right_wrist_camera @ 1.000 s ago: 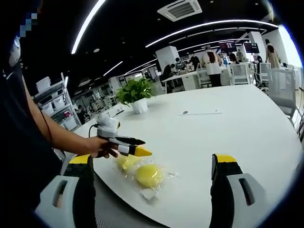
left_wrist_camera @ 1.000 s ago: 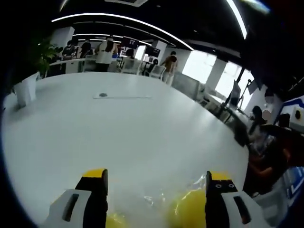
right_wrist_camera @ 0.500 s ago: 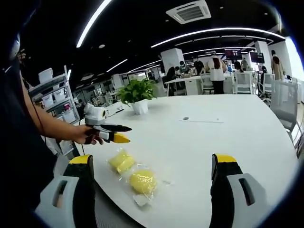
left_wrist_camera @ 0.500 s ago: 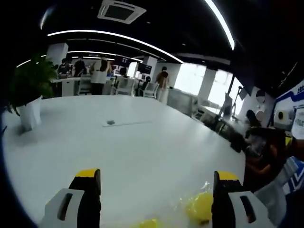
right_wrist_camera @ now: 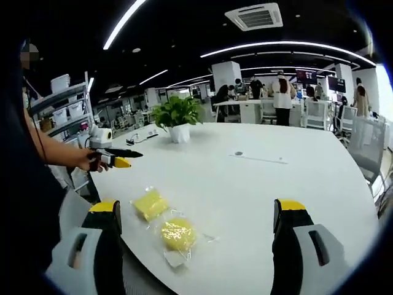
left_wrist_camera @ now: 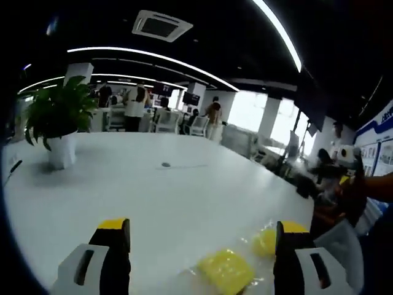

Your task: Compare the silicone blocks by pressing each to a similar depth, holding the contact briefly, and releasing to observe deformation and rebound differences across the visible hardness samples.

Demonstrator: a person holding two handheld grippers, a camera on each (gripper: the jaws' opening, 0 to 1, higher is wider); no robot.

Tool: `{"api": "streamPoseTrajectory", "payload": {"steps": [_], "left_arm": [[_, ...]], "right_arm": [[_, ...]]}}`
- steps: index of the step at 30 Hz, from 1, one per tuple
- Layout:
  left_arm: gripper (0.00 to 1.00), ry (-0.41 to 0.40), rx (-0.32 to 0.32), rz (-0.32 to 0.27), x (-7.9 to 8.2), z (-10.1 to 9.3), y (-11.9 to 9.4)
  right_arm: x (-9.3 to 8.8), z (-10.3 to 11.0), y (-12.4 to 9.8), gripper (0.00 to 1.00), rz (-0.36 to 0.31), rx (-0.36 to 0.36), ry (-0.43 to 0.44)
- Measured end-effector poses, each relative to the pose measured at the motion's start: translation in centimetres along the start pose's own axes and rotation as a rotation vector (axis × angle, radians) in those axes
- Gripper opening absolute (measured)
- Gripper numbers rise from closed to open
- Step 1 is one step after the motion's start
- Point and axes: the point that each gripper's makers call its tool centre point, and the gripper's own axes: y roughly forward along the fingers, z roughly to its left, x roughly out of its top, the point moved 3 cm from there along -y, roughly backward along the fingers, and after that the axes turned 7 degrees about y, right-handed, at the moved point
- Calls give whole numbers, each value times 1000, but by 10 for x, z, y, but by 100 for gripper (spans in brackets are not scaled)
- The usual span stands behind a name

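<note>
1. So the left gripper (right_wrist_camera: 118,161) has backed well off since a second ago. It was hovering right over the samples, and now it's up and away near the table (right_wrist_camera: 276,184) edge.
2. The two yellow silicone blocks sit in clear plastic wrap on the white table: a squarish yellow block (right_wrist_camera: 150,204) and a round yellow puck (right_wrist_camera: 177,233), just beside each other.
3. The right gripper (right_wrist_camera: 196,246) has its fingers spread wide, nothing in them. The left's fingers are parted in its own view too, empty.
4. My take for the next press: come straight down on one block's centre, match the depth, pause, lift cleanly. That wrap could shift.
5. No readable labels or brands anywhere.
</note>
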Motion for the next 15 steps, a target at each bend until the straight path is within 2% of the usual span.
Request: {"api": "streamPoseTrajectory", "payload": {"steps": [3, 5, 7, 11, 15], "left_arm": [[100, 4, 24, 14, -11, 5, -21], [100, -12, 37, 10, -12, 5, -32], [100, 10, 60, 19, -15, 5, -44], [100, 26, 52, 16, -16, 0, -54], [100, 51, 50, 26, -24, -3, -61]], "right_arm": [[-6, -2, 0, 97, 10, -10, -1], [-10, -3, -2, 97, 16, -16, -4], [-14, -4, -4, 97, 19, -19, -16], [-25, -8, -6, 97, 32, -21, 5], [-37, -7, -9, 97, 47, -23, 16]]}}
